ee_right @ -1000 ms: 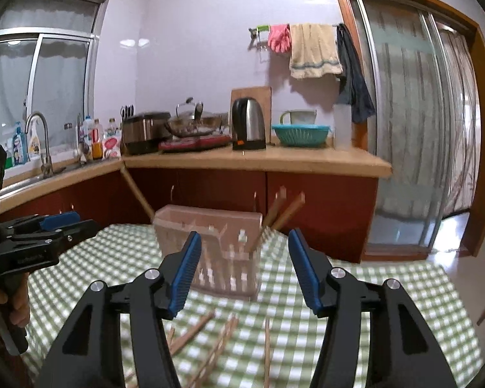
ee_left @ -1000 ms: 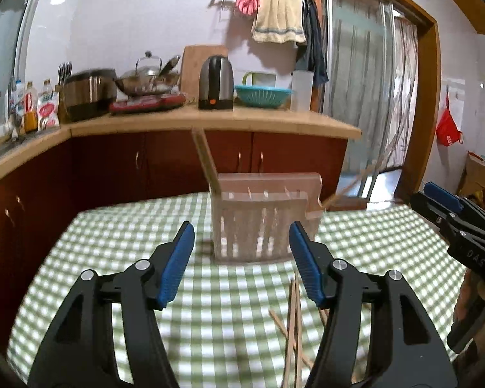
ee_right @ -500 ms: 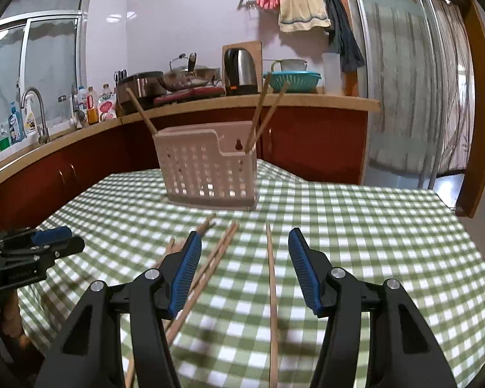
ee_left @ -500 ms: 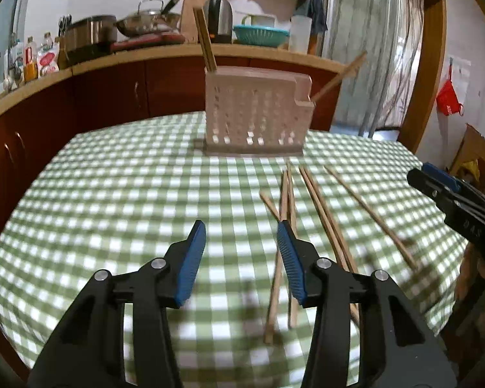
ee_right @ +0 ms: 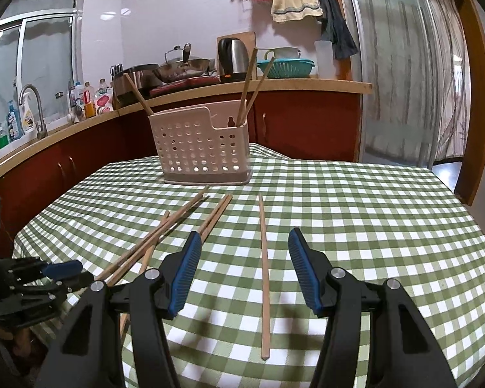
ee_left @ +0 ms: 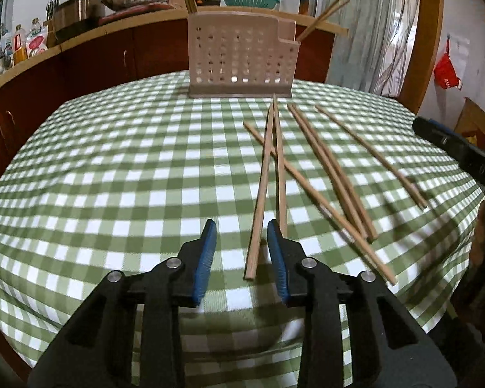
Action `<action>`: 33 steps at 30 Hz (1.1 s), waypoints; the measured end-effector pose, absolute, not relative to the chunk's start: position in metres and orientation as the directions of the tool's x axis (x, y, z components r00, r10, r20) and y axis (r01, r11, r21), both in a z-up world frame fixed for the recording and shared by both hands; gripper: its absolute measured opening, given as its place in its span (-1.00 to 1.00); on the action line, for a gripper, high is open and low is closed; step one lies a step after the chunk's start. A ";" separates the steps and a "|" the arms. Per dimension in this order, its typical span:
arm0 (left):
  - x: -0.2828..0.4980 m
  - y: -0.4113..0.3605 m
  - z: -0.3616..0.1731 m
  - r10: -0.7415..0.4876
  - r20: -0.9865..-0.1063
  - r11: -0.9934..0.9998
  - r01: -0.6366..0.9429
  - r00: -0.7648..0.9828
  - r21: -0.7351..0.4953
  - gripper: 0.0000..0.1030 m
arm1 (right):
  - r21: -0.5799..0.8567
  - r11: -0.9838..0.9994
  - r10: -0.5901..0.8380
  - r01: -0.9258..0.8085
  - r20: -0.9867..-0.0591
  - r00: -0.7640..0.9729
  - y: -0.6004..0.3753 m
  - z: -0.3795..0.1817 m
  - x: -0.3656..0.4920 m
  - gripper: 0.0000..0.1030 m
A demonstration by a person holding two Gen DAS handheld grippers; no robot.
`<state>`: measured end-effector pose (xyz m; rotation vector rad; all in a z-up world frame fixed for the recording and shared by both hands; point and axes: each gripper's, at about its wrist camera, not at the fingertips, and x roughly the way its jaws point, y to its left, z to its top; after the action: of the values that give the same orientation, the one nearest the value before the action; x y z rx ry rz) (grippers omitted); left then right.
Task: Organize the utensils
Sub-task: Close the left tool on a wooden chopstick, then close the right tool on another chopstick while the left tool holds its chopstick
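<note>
Several wooden chopsticks (ee_left: 326, 168) lie loose on the green checked tablecloth (ee_left: 113, 161). A beige perforated utensil holder (ee_left: 242, 58) stands at the far side with three chopsticks in it; it also shows in the right wrist view (ee_right: 203, 148). My left gripper (ee_left: 241, 229) is open, low over the cloth, with the near end of one chopstick (ee_left: 258, 213) between its fingers. My right gripper (ee_right: 244, 242) is open and wide, with a single chopstick (ee_right: 263, 271) lying between its fingers. The left gripper (ee_right: 61, 268) shows at the lower left of the right wrist view.
A wooden counter (ee_right: 210, 90) behind the table carries a kettle (ee_right: 232, 59), a wok, a pot and a teal basket. A sink with bottles is at the left (ee_right: 32, 113). A sliding door (ee_right: 404, 80) is at the right. The table edge is close in front.
Both grippers have pulled back from the holder and dropped low toward the chopsticks on the cloth. The left gripper's fingers have narrowed around one chopstick's end.
</note>
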<state>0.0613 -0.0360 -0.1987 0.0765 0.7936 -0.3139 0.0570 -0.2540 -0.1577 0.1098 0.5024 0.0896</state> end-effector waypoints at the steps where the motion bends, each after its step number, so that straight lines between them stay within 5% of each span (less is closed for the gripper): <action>1: 0.061 -0.037 -0.201 -0.248 -0.716 0.950 0.308 0.652 -0.049 -0.46 | 0.129 0.990 0.112 -0.056 -0.476 0.872 -0.255 -0.158 0.057 0.08; 8: 0.061 -0.039 -0.206 -0.232 -0.710 0.950 0.313 0.665 -0.018 -0.80 | 0.132 0.990 0.113 -0.055 -0.487 0.866 -0.255 -0.163 0.058 0.08; 19: 0.062 -0.033 -0.204 -0.213 -0.697 0.954 0.298 0.685 0.001 -0.87 | 0.109 0.992 0.109 -0.058 -0.544 0.832 -0.261 -0.184 0.050 0.00; 29: 0.067 -0.026 -0.204 -0.192 -0.698 0.962 0.272 0.689 0.003 -0.87 | 0.121 0.989 0.135 -0.079 -0.578 0.805 -0.273 -0.205 0.030 -0.35; 33: 0.068 -0.025 -0.206 -0.191 -0.701 0.964 0.267 0.687 -0.001 -0.87 | 0.132 0.987 0.156 -0.095 -0.601 0.784 -0.271 -0.214 0.033 -0.67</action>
<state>0.0682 -0.0250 -0.2056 0.1044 0.7722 -0.2566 0.0329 -0.2707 -0.2136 0.0967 0.6567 0.1353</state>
